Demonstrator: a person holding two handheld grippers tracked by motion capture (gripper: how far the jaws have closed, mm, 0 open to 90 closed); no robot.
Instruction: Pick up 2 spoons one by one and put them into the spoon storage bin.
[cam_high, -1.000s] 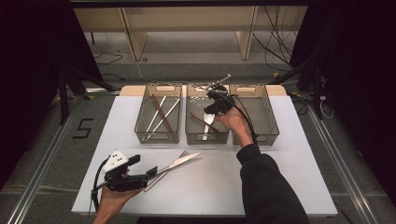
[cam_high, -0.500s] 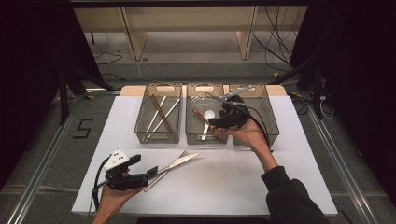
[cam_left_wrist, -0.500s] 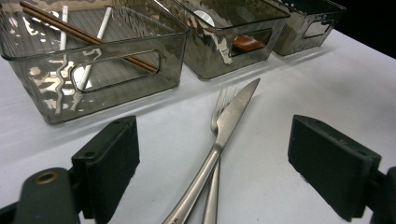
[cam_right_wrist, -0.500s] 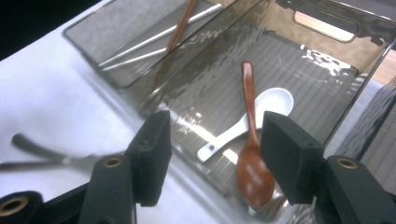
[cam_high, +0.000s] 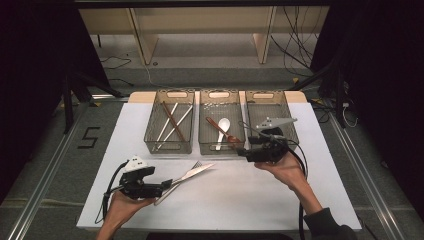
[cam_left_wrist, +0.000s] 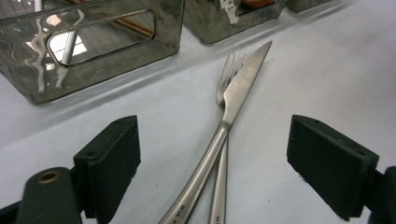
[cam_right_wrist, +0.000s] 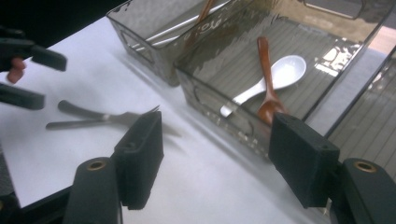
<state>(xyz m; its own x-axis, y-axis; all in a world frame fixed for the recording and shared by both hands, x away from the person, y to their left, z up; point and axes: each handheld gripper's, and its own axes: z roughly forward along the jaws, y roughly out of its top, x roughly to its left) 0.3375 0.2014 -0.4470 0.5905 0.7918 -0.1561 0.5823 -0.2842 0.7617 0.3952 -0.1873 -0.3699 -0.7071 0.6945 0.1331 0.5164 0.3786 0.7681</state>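
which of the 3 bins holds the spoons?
The middle bin: a white spoon and a brown wooden spoon lie crossed in it. The left bin holds chopsticks.

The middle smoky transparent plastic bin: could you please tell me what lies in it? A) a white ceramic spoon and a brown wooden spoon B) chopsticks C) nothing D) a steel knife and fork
A: the middle smoky transparent plastic bin holds a white ceramic spoon crossed by a brown wooden spoon.

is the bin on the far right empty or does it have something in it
Empty, as far as visible: the right bin shows a bare ribbed floor, though the right hand-held gripper covers part.
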